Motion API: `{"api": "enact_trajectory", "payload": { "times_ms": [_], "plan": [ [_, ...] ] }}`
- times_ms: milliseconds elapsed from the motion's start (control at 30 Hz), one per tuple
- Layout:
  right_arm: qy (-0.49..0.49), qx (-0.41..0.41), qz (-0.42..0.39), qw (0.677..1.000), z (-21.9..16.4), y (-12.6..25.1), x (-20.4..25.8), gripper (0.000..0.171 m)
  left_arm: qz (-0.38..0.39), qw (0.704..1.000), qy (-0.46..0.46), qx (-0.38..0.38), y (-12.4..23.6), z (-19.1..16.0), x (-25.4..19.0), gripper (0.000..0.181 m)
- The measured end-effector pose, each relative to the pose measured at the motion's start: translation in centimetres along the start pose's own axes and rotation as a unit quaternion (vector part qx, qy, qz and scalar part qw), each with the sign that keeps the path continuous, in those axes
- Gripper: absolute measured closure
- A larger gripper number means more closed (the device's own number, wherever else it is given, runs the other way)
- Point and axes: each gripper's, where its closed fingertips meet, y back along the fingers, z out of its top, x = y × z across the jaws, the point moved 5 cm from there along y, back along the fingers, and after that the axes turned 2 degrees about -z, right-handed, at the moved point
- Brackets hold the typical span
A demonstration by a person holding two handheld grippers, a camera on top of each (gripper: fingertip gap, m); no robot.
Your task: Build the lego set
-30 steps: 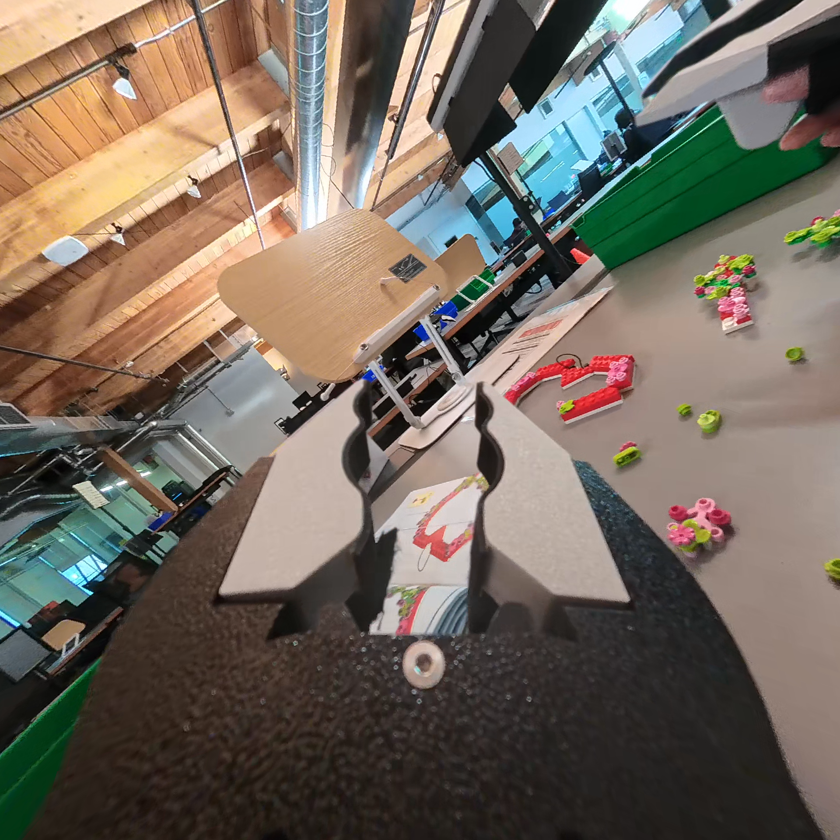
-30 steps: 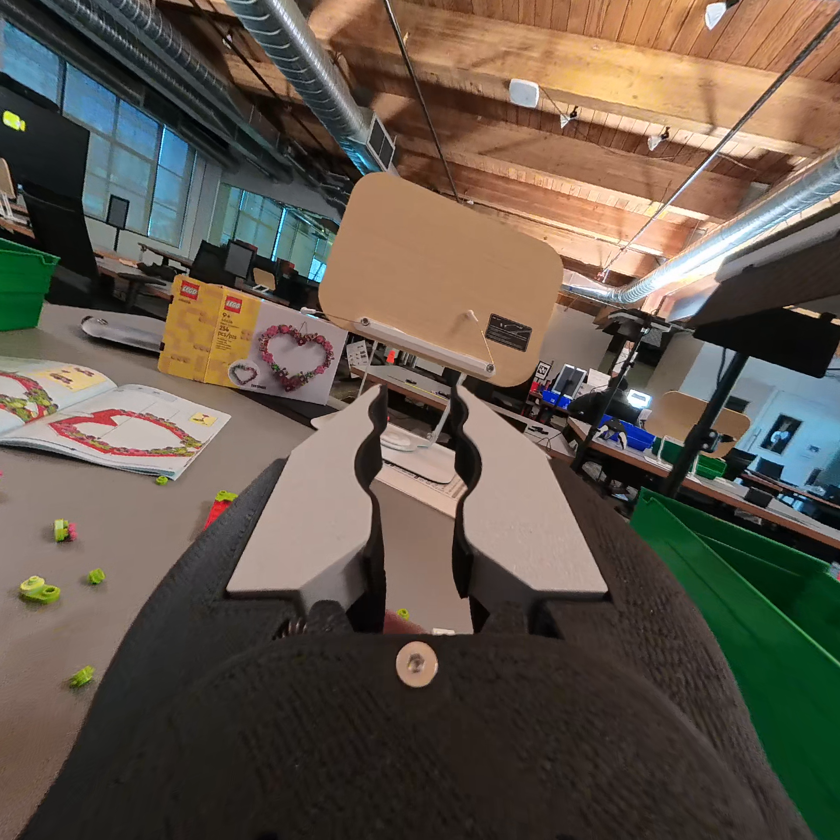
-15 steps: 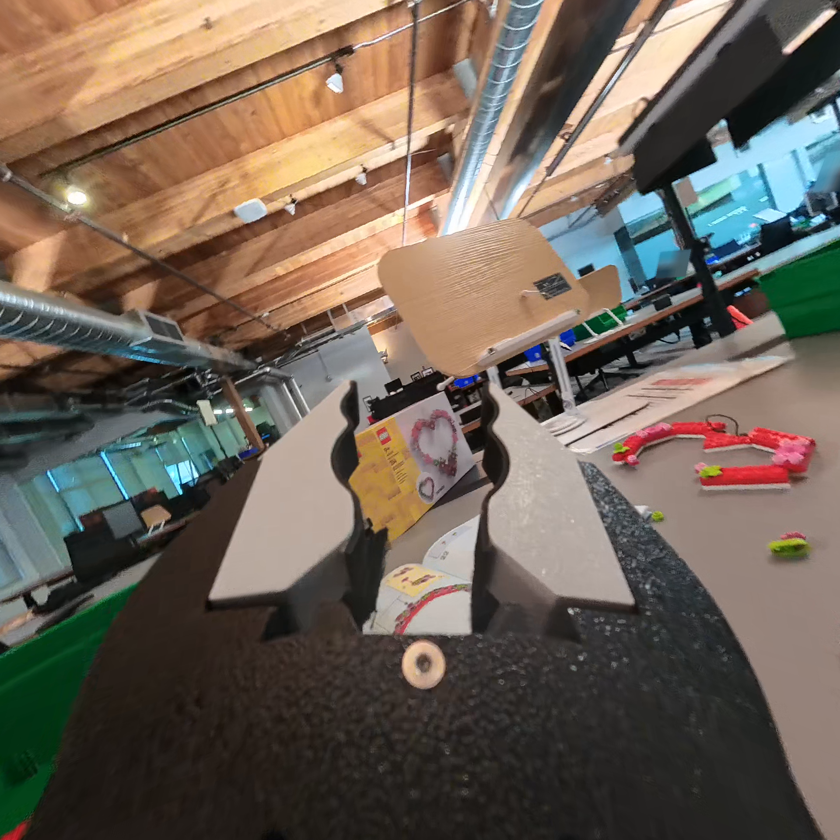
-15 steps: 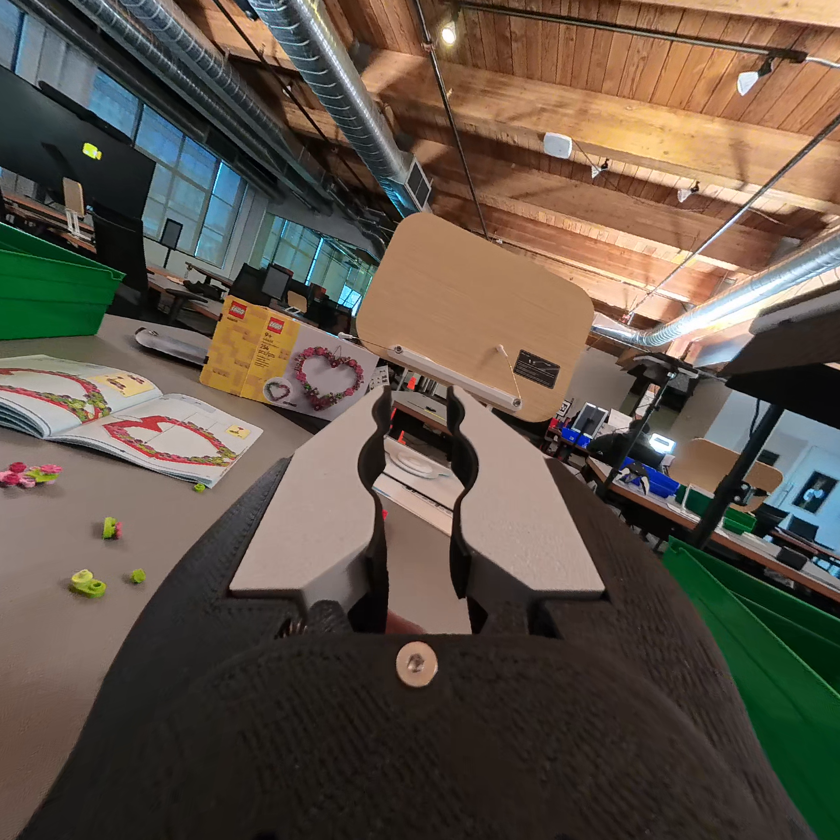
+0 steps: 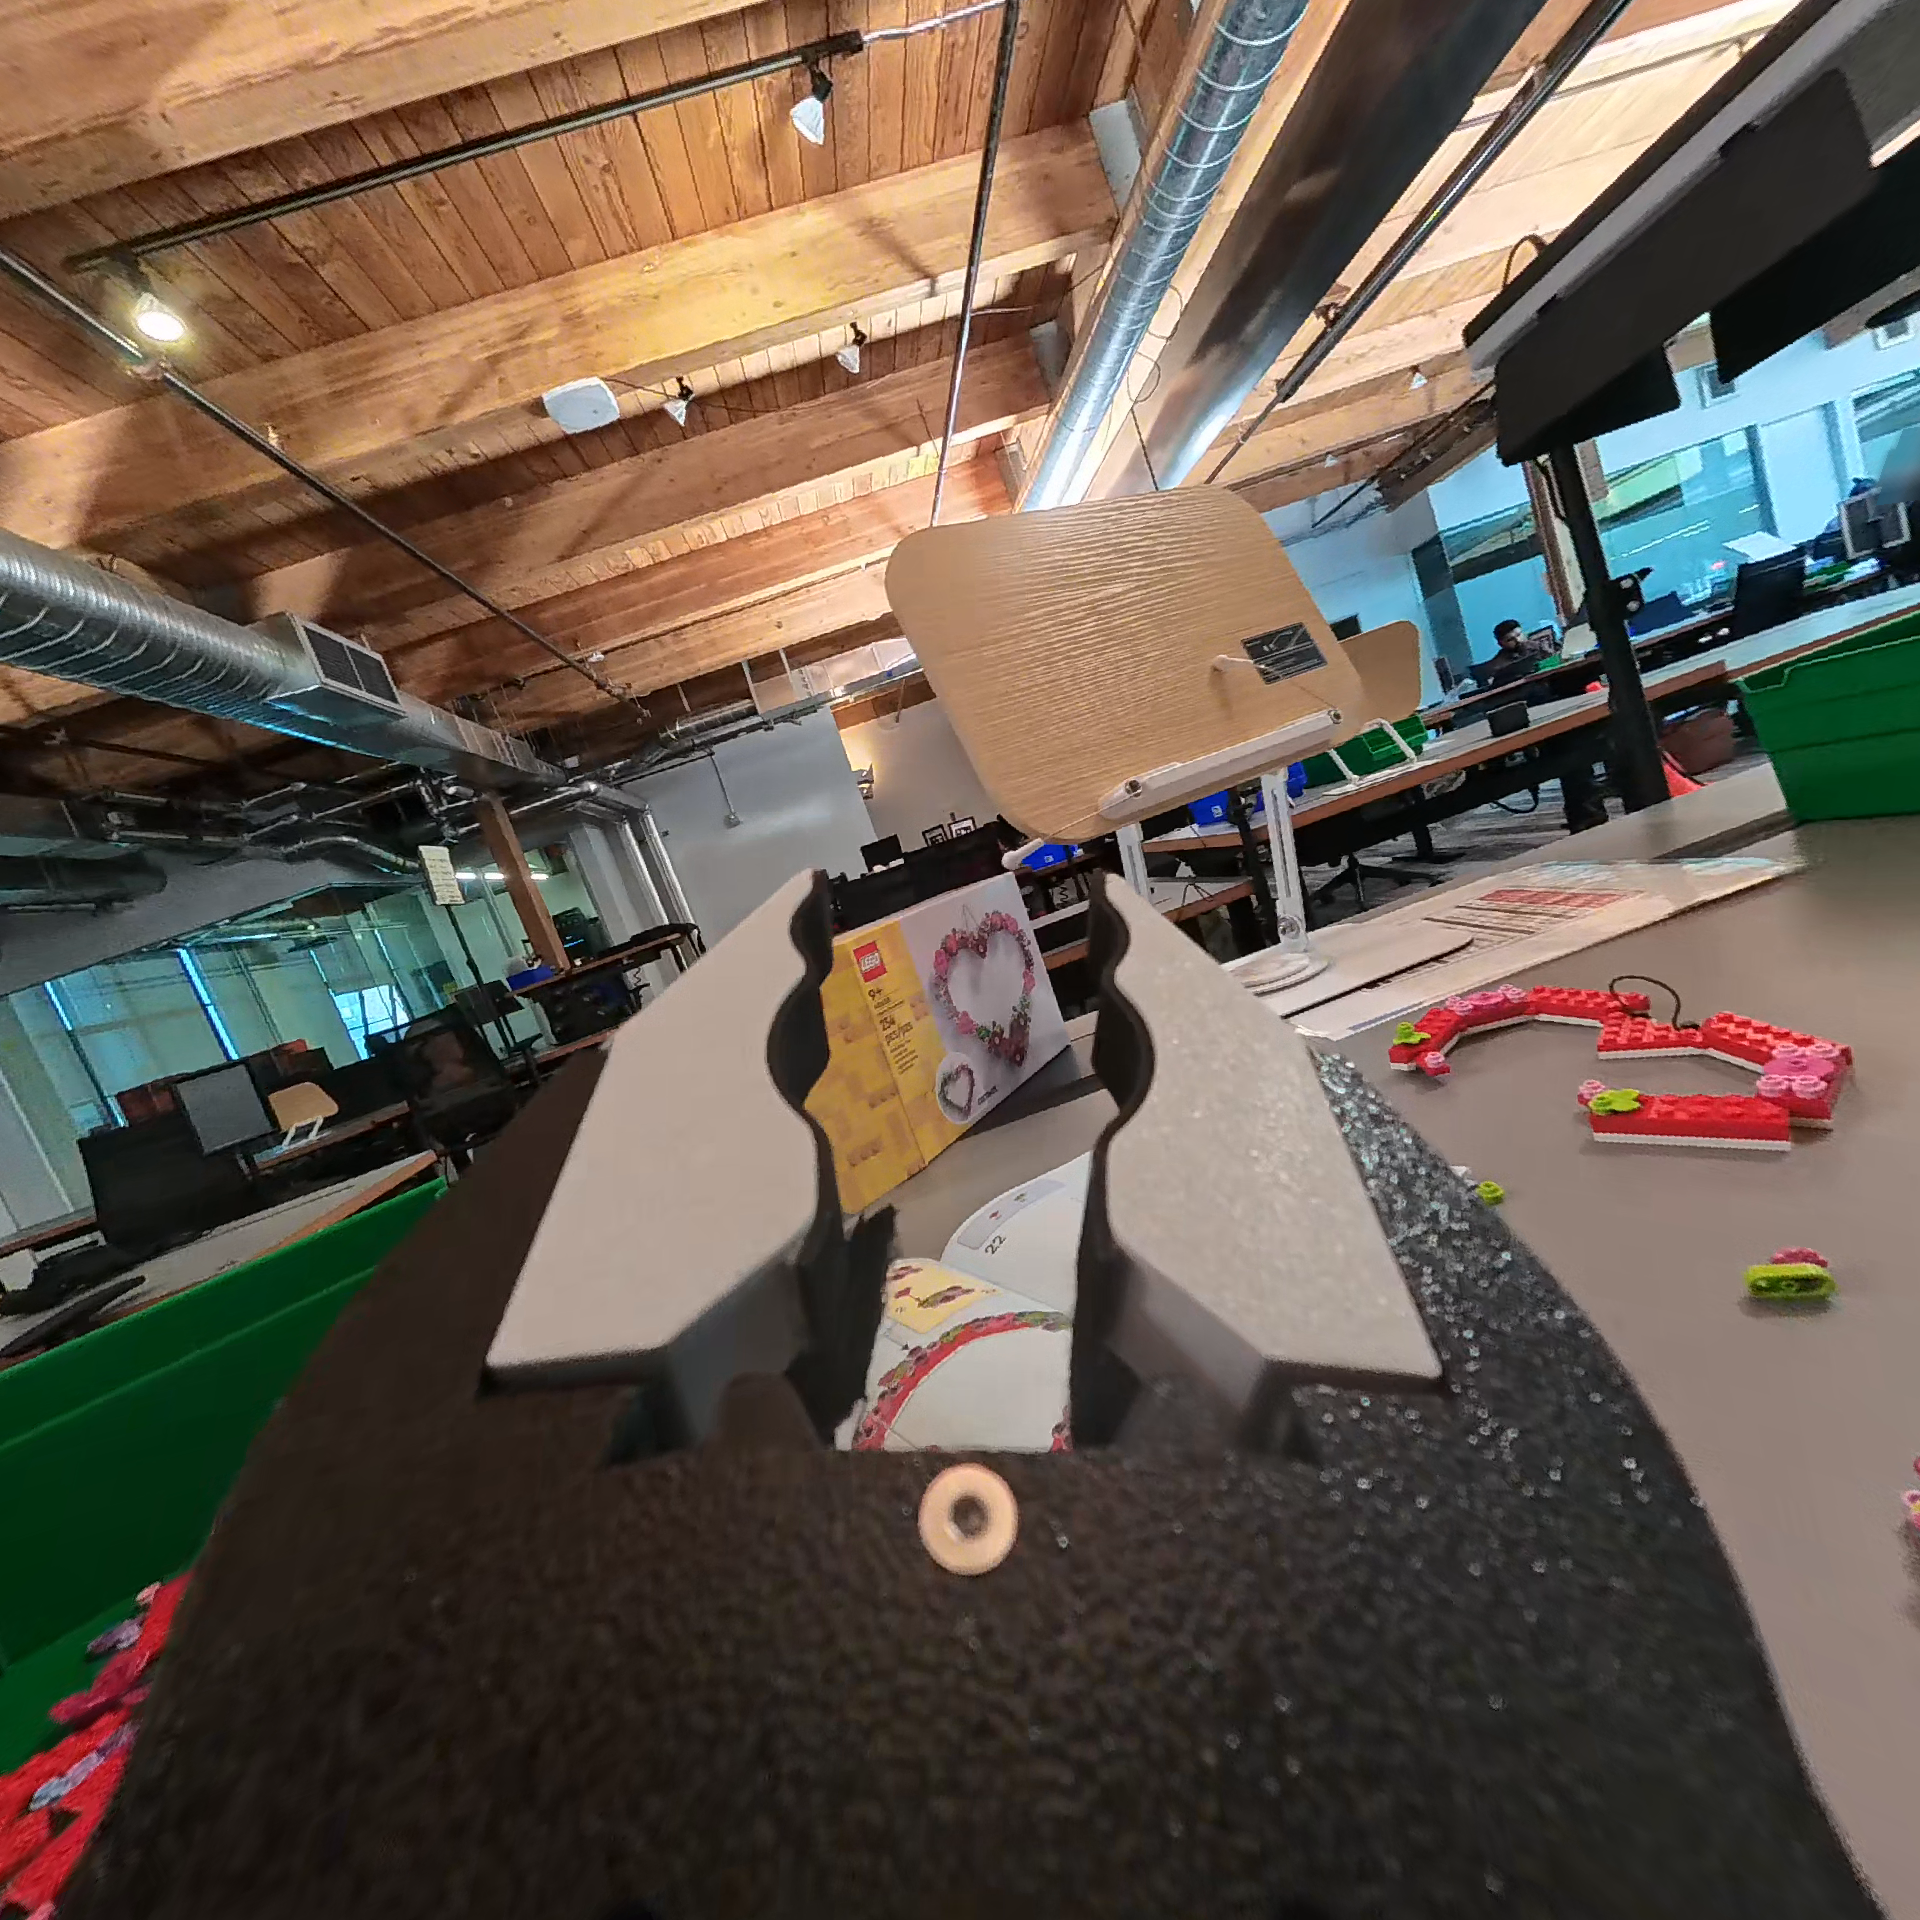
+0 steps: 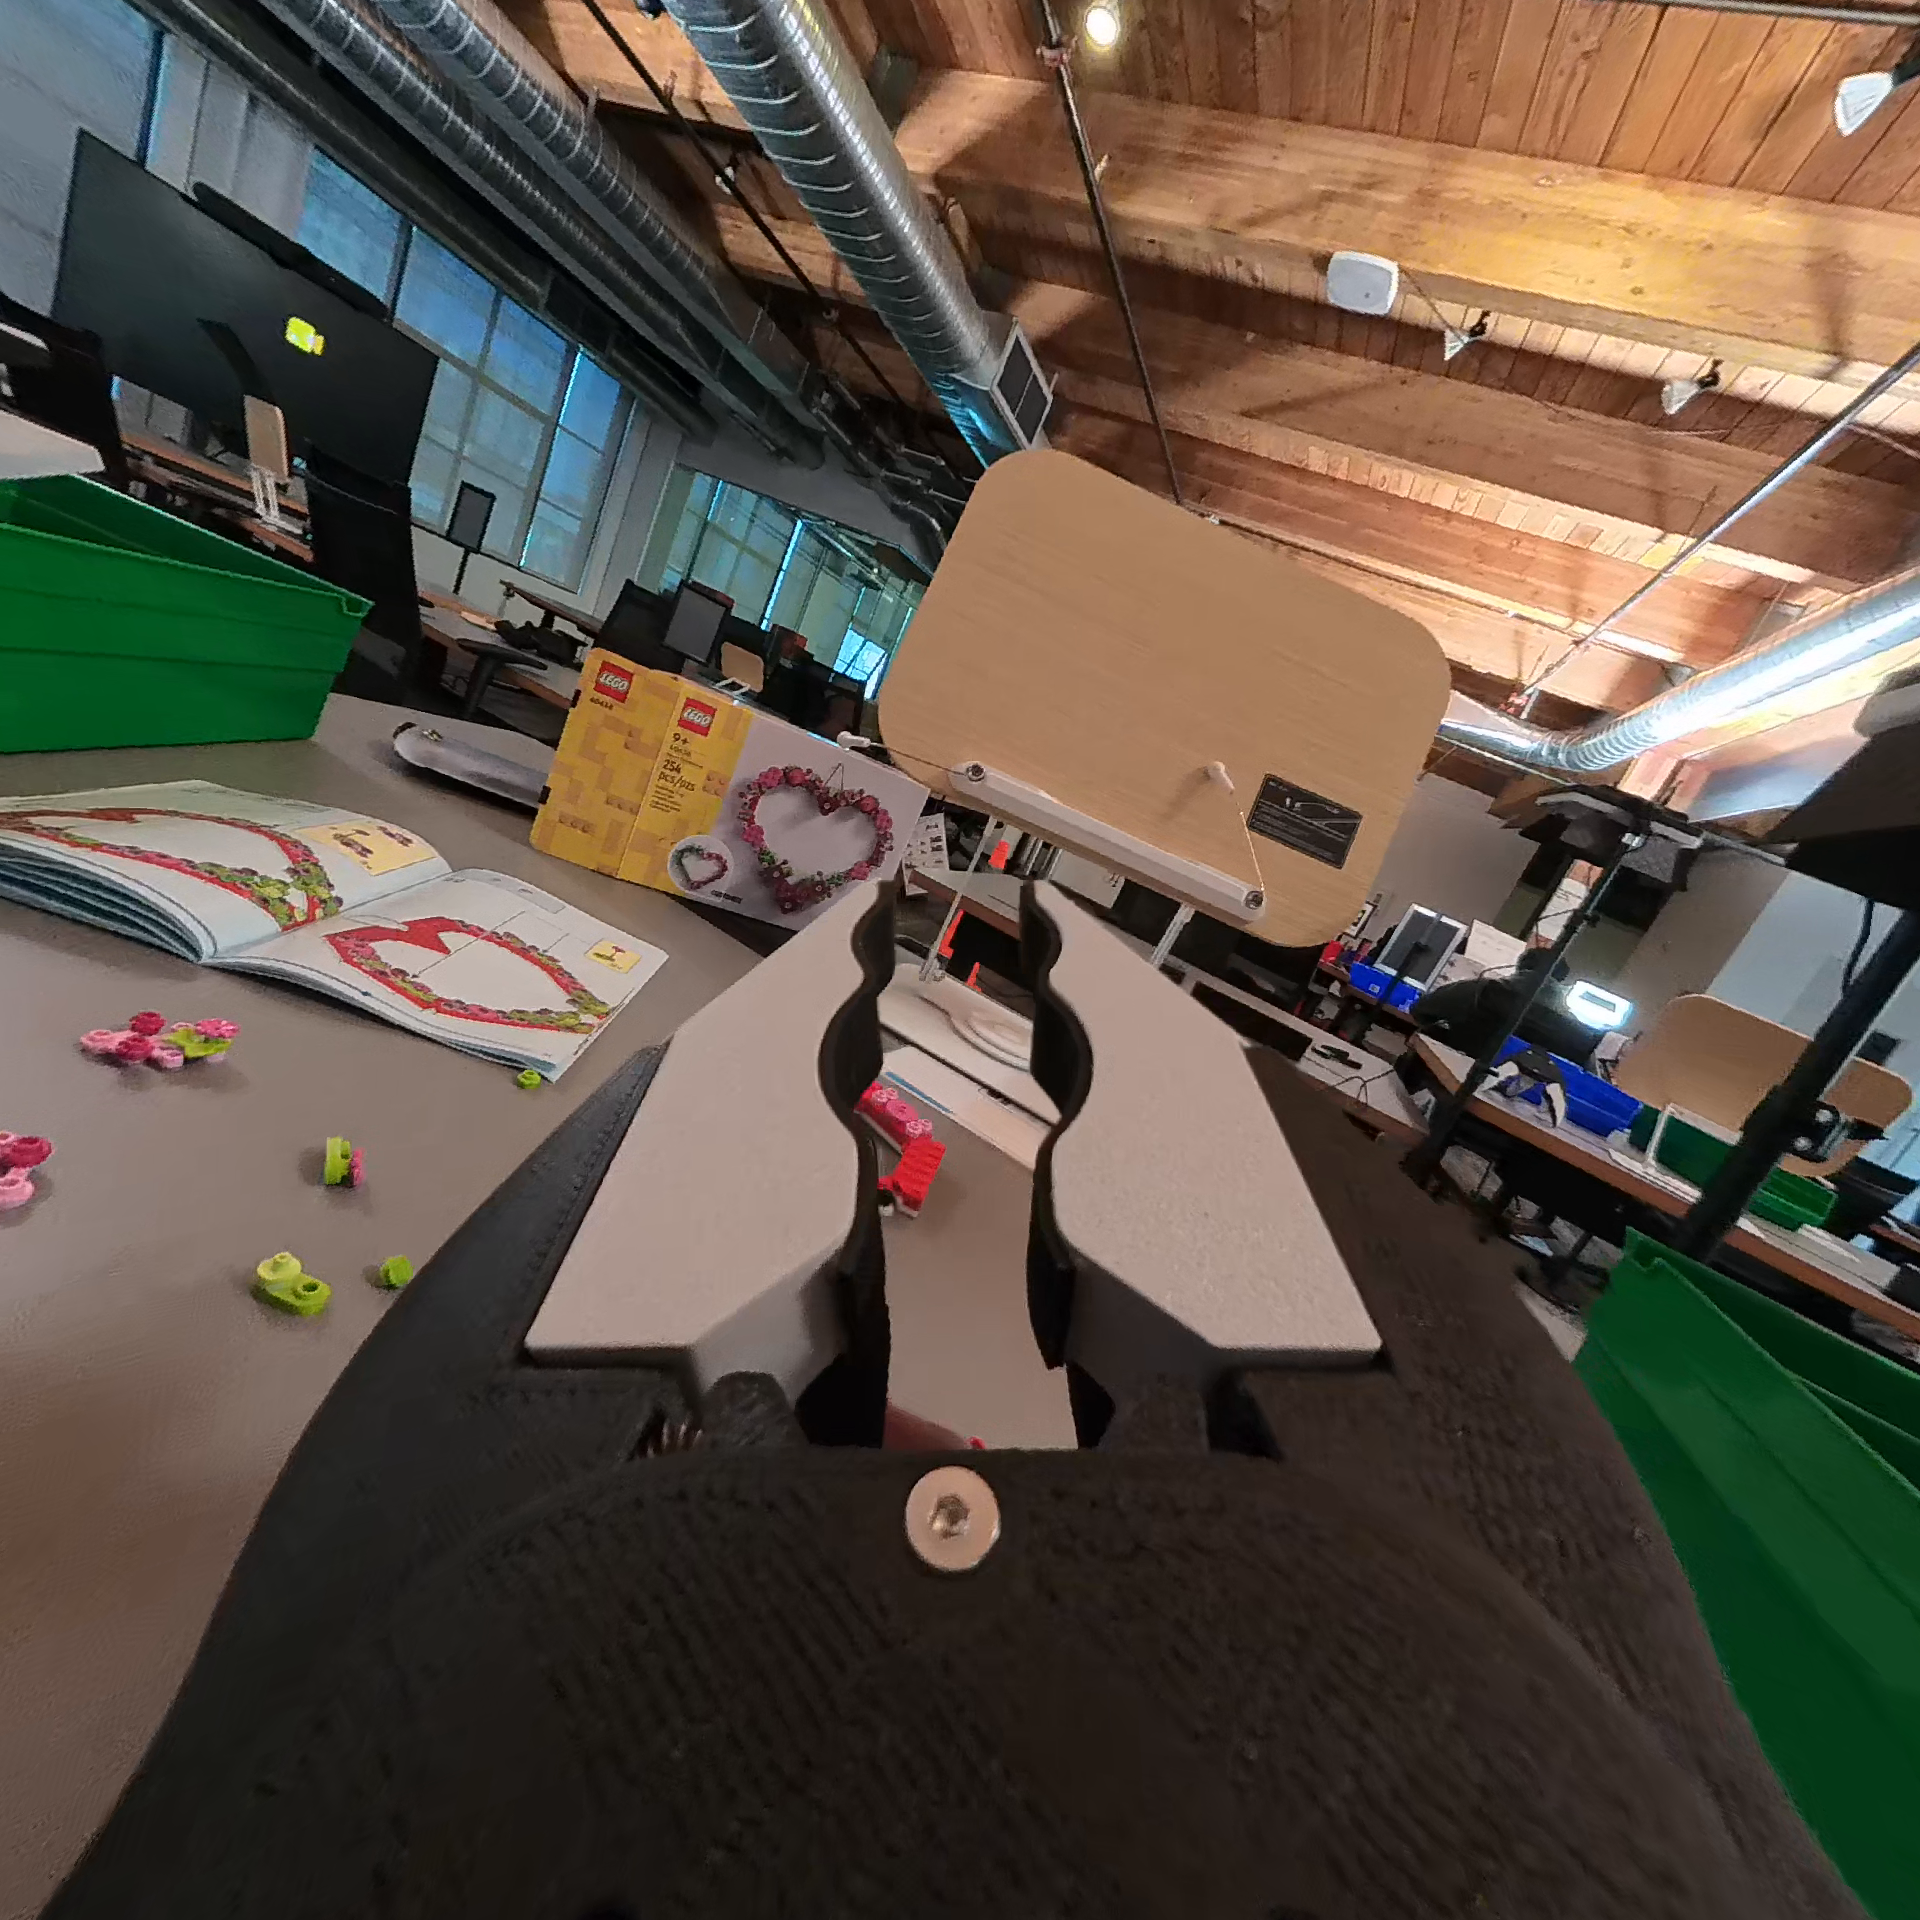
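My left gripper is open and empty, held above the grey table. The open instruction booklet lies below its jaws and the yellow Lego box stands behind. The partly built red heart lies on the table to its right. My right gripper is open with a narrower gap and holds nothing. A part of the red heart shows between its jaws. The booklet and the box are to its left.
Loose pieces lie left of the right gripper: pink flower clusters, lime pieces. A lime piece lies right of the left gripper. A wooden book stand stands behind. Green bins flank the table. Left tips to right tips: about 30 cm.
The left gripper has swung left and levelled, so the box now shows between its jaws. The right gripper has tipped down and the red heart has come into view. Both stay open.
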Motion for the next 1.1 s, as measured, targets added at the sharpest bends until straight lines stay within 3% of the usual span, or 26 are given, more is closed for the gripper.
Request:
{"api": "enact_trajectory", "payload": {
  "times_ms": [233, 767, 900, 933, 1033, 1100],
  "plan": [
    [-0.01, -0.012, -0.031, 0.999, 0.2, 0.3, -0.9, 0.148, -0.019, 1.0, -0.01, 0.002, -0.2, -0.1, -0.8, 0.135],
    [-0.011, 0.005, 0.005, 1.0, -0.4, -0.1, 0.2, 0.146, -0.077, 0.997, -0.001, -0.01, 0.2, 1.5, -2.6, 0.132],
    [-0.007, -0.008, -0.007, 1.0, 0.3, 0.1, -0.4, 0.146, -0.066, 0.995, 0.07, 0.029, 0.5, 3.7, 1.6, 0.128],
    [-0.003, -0.014, -0.014, 1.0, 0.6, 0.3, -0.7, 0.146, -0.031, 0.995, 0.082, 0.055, 0.7, 4.1, 3.8, 0.125],
    [0.02, -0.039, -0.049, 0.998, 1.3, 0.7, -1.5, 0.147, 0.079, 0.983, 0.046, 0.162, 0.9, 4.8, 11.4, 0.116],
    [0.046, -0.031, -0.076, 0.996, 1.0, 0.8, -2.3, 0.147, 0.107, 0.965, 0.017, 0.239, 0.5, 5.1, 15.8, 0.116]
  ]
}}
